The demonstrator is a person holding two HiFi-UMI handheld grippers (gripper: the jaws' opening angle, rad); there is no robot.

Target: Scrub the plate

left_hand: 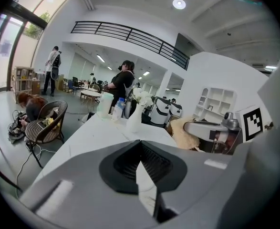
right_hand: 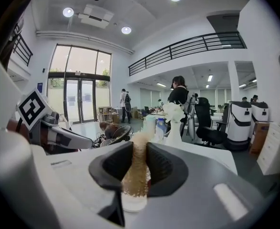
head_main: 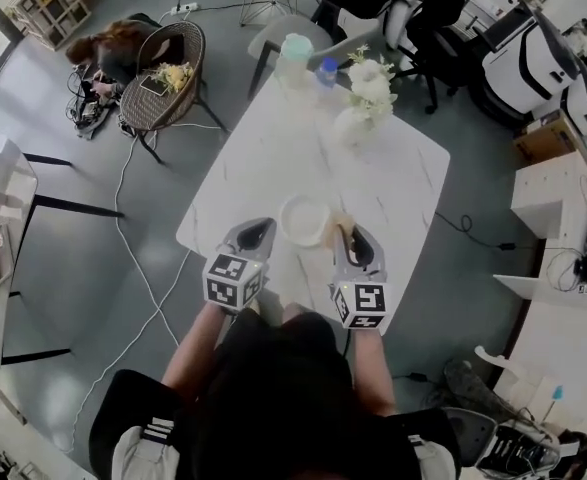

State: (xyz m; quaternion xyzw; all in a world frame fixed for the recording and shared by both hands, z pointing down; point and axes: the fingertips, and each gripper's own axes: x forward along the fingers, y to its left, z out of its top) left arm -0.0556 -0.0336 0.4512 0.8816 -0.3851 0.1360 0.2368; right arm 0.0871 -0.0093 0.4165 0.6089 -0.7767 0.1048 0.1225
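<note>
A white plate (head_main: 303, 218) lies near the front edge of the white marble table (head_main: 273, 138). My right gripper (head_main: 345, 230) hovers at the plate's right rim, shut on a tan scrubbing sponge (head_main: 339, 222). In the right gripper view the sponge (right_hand: 136, 168) stands upright between the jaws of the right gripper (right_hand: 139, 144), with the plate (right_hand: 132, 203) just below it. My left gripper (head_main: 264, 225) is just left of the plate, jaws together with nothing in them. In the left gripper view, the left gripper (left_hand: 140, 142) points along the table, and the sponge (left_hand: 183, 132) shows to the right.
At the table's far end stand a white vase of white flowers (head_main: 363, 103), a blue-capped bottle (head_main: 325, 71) and a pale jug (head_main: 295, 53). A wicker chair (head_main: 163, 73) and floor cables (head_main: 133, 238) lie to the left. Office chairs and white machines (head_main: 533, 63) stand beyond.
</note>
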